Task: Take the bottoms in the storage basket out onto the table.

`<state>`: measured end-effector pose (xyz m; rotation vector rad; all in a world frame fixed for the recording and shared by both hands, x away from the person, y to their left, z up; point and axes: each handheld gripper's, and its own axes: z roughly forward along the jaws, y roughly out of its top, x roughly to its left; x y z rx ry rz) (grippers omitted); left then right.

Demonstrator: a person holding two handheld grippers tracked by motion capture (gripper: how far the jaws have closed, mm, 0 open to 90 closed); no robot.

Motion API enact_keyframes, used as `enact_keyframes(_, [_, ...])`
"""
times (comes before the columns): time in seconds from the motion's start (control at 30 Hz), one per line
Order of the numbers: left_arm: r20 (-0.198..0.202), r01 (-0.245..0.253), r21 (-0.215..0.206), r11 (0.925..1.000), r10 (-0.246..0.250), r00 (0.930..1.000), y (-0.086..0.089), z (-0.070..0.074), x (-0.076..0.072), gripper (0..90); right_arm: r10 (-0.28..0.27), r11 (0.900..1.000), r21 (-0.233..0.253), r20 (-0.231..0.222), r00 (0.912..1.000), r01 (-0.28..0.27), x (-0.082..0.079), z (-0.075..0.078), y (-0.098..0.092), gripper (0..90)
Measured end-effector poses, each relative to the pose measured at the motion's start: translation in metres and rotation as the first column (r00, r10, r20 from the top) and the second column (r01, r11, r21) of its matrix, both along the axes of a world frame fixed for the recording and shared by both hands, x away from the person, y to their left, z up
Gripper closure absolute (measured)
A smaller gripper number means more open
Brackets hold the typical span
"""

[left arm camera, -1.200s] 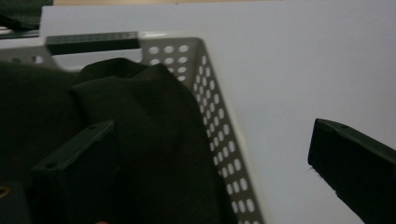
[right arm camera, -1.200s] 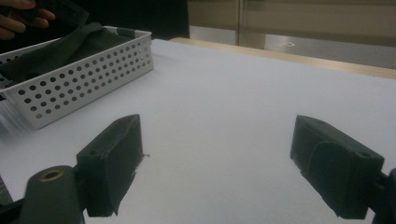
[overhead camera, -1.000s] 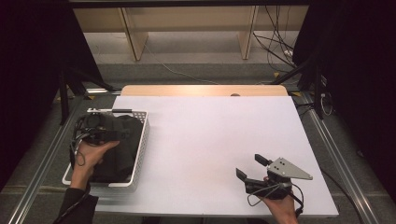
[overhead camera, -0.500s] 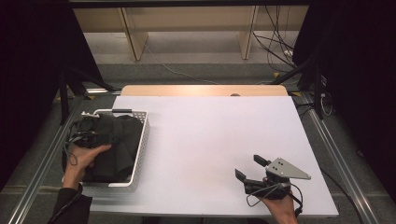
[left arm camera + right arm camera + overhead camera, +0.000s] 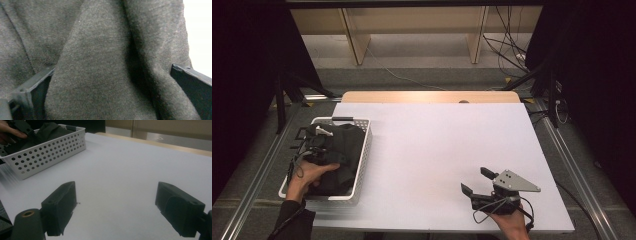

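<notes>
The left gripper [image 5: 112, 82], jaws wide, straddles dark grey knitted cloth [image 5: 105, 50] in the white perforated plastic basket [image 5: 362, 155]; the right gripper [image 5: 477, 181] rests wide open, near right.

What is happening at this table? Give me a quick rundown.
A person works with a gripper in each hand. The left gripper is down in the white perforated basket at the table's left edge, its jaws spread wide around a fold of dark cloth but not closed on it. The right gripper rests near the front right of the white table, jaws open with nothing between them.
</notes>
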<state>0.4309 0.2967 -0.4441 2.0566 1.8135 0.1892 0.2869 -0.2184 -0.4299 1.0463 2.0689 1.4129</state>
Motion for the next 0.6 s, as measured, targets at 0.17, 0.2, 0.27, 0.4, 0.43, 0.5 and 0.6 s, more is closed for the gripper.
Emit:
enact_keyframes(0.17, [-0.017,-0.005,0.104,0.9946,0.007,0.9998,-0.005,0.002,0.001,0.0,-0.002,1.0,-0.009,0.002,1.0,0.002,-0.001,0.0,0.0,18.2])
enact_keyframes(0.2, [-0.021,-0.007,0.129,0.9916,0.01,0.9997,-0.005,0.003,0.001,0.0,-0.003,1.0,-0.012,0.005,1.0,0.004,-0.001,0.0,0.0,18.2])
enact_keyframes(0.27, [-0.018,-0.005,0.159,0.9873,0.008,0.9998,-0.008,0.004,0.001,0.0,-0.002,1.0,-0.012,0.009,1.0,0.002,-0.001,0.0,0.0,18.3])
enact_keyframes(0.4, [0.0,0.006,0.098,0.9952,-0.006,1.0,-0.002,-0.007,0.0,0.0,-0.003,1.0,-0.014,0.007,1.0,0.003,-0.001,0.0,-0.001,18.4])
enact_keyframes(0.43, [0.0,0.014,0.077,0.997,-0.014,0.9999,0.0,-0.007,-0.001,0.0,-0.002,1.0,-0.014,0.008,1.0,0.003,-0.001,0.0,-0.001,18.5])
enact_keyframes(0.5, [-0.006,0.029,0.053,0.9981,-0.029,0.9996,0.003,-0.007,-0.001,0.0,-0.003,1.0,-0.013,0.008,1.0,0.003,-0.001,0.0,0.0,19.0])
enact_keyframes(0.6, [-0.037,0.087,0.071,0.9937,-0.085,0.9957,-0.003,-0.009,-0.004,0.0,-0.004,1.0,-0.022,0.014,0.9999,0.004,-0.001,0.0,0.001,19.1])
